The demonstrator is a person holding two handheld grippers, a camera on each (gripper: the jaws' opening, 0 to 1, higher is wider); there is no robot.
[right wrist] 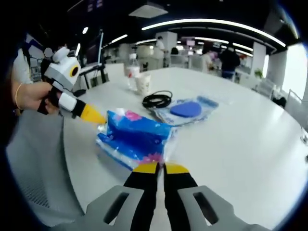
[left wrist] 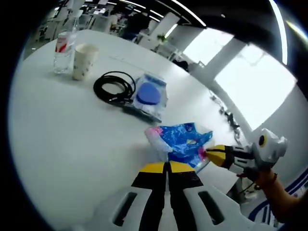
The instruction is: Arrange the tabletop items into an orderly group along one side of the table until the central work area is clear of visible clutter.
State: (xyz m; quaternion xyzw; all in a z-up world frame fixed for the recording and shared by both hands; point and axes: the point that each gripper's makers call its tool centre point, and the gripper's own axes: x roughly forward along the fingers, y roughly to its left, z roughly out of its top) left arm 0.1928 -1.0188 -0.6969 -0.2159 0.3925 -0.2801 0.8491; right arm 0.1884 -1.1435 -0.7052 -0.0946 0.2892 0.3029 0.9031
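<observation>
My left hand-held gripper (left wrist: 168, 166) has its yellow-tipped jaws drawn narrow, nearly together, with the blue tissue pack (left wrist: 180, 140) lying right at the tips; I cannot tell whether they pinch its wrapper. My right hand-held gripper (right wrist: 157, 168) is the same: jaws almost closed, tips against the near edge of that pack, grip unclear. In the left gripper view the right one comes in from the right and touches the pack's side; in the right gripper view the left one does so from the left, with a hand (right wrist: 30, 96) around it.

The bench (left wrist: 72, 139) is broad, white and glossy, with a curved edge. Beyond the pack, ahead of my left jaws, lies a clear bag with a blue round item (left wrist: 149, 94), and touching it a coiled black cable (left wrist: 113, 87). Farther ahead and left stand a paper cup (left wrist: 84, 60) and a water bottle (left wrist: 64, 48), side by side.

Around it is an open office: long ceiling light strips (right wrist: 211, 22), white pillars, bright windows (left wrist: 255, 91), and distant people at desks.
</observation>
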